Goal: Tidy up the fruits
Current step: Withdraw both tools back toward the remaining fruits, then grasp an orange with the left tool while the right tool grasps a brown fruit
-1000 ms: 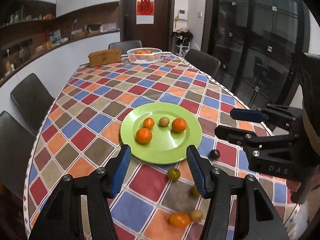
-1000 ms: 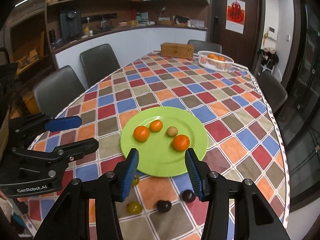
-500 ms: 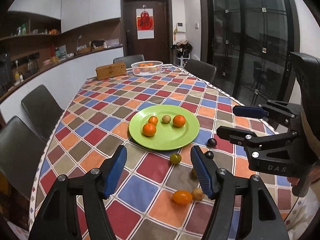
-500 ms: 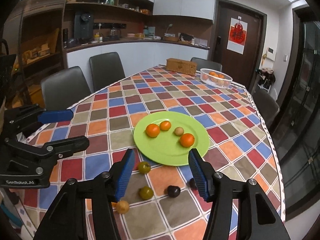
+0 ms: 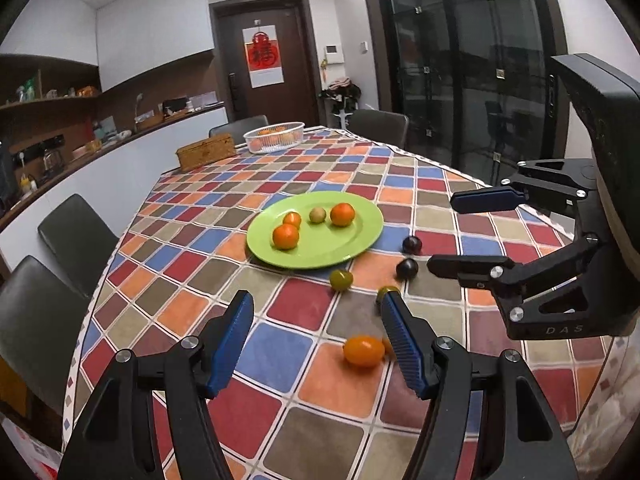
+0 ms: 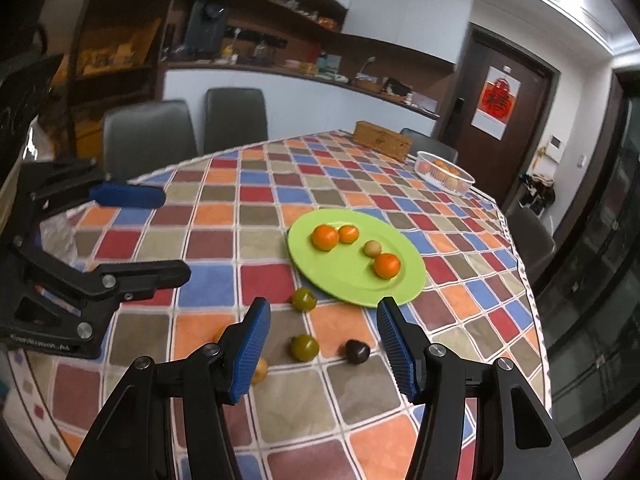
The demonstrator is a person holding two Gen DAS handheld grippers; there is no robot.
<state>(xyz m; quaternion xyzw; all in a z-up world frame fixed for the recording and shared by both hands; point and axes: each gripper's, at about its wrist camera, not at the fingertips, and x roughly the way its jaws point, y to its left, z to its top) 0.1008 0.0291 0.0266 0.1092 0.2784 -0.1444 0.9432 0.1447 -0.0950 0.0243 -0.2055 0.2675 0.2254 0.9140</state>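
I've pulled both grippers back toward the near table edge; left gripper [image 5: 316, 312] and right gripper [image 6: 322, 320] stand half open, empty. Loose fruits, like the orange kumquat [image 5: 363, 351], lie near the green plate [image 5: 360, 240], awaiting pickup.

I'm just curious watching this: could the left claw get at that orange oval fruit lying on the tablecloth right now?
Probably yes. The left claw is open and empty, and the orange oval fruit lies just ahead on the tablecloth, near its right-hand finger. Only a smaller fruit touching its far side might get in the way.
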